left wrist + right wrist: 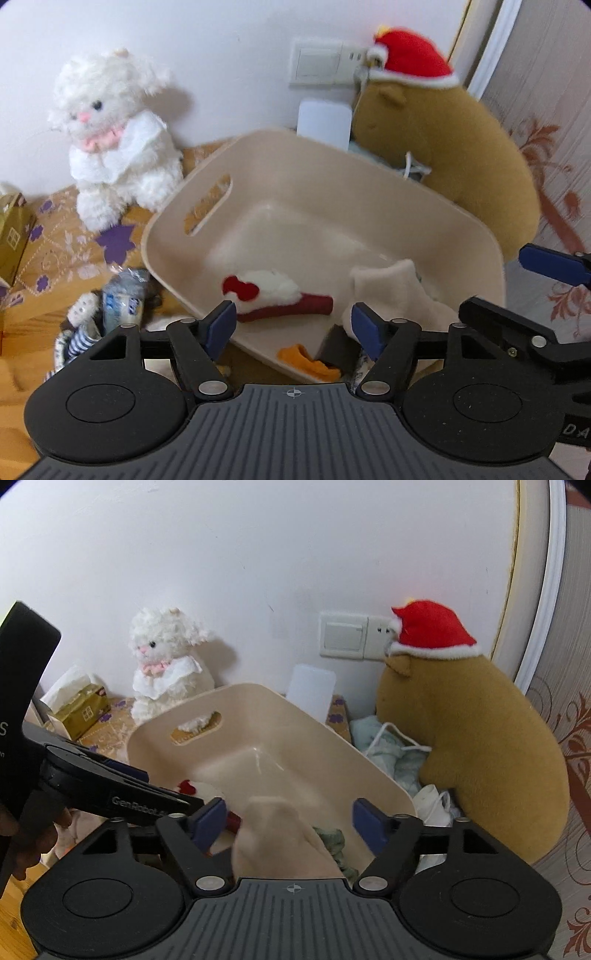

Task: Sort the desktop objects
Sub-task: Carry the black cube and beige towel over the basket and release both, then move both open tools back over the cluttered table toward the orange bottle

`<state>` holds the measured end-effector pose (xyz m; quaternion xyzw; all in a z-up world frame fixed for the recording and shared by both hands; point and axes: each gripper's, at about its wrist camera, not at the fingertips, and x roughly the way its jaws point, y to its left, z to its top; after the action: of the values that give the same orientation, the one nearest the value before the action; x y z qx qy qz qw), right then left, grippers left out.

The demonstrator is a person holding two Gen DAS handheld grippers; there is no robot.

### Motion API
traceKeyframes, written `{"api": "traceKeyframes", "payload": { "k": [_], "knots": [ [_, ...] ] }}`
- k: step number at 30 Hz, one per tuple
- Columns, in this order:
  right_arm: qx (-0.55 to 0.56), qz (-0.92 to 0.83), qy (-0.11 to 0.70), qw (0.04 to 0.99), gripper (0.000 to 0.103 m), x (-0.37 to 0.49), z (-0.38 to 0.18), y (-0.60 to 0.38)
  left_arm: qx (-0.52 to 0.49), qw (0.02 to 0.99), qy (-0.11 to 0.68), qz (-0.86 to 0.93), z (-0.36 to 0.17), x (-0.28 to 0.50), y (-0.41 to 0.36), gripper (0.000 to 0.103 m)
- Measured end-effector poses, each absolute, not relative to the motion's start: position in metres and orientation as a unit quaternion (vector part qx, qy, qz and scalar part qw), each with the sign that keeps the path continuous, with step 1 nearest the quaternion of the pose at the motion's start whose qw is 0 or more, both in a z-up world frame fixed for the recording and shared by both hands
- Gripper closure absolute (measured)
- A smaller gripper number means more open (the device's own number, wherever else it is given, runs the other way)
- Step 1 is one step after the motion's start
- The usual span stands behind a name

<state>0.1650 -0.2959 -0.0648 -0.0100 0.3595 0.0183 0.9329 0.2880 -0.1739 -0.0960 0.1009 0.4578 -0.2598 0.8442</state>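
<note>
A beige bin (373,184) with a handle slot stands tilted on the desk. In it lie a white fluffy sock with a red bow and dark red cuff (275,295), a cream sock (391,295) and an orange piece (308,360). My left gripper (293,319) hangs open over the bin's near edge with nothing between its pads. In the right wrist view my right gripper (290,814) is open too. The cream sock (280,845) shows blurred between its fingers, clear of both pads. The left gripper's finger (122,786) reaches in from the left.
A white plush cat (114,140) sits behind the bin on the left and a brown plush with a red hat (461,155) on the right. A tissue box (79,709), a packet and striped cloth (122,302), and pale cloths (388,749) lie around the bin.
</note>
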Motion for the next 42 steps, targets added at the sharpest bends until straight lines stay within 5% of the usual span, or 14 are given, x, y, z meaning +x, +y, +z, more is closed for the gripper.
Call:
{"api": "traceKeyframes", "payload": {
  "k": [3,10,35,42],
  "knots": [
    [-0.017,0.013,0.350,0.937,0.009,0.160,-0.056,-0.282,0.089,0.852,0.449,-0.252,-0.087,0.287,-0.152,0.029],
    [-0.022,0.018,0.324,0.946,0.000,0.148,-0.039,-0.244,0.057,0.861,0.444,-0.240,-0.073,0.290,-0.093,0.029],
    [-0.057,0.135,0.390,0.909,0.000,0.131,-0.104,-0.111,0.071,0.848,0.502,-0.155,-0.138,0.265,0.064,0.026],
    [-0.096,0.187,0.422,0.882,0.015,0.147,-0.133,-0.093,0.061,0.835,0.528,-0.141,-0.156,0.270,0.068,0.026]
  ]
}}
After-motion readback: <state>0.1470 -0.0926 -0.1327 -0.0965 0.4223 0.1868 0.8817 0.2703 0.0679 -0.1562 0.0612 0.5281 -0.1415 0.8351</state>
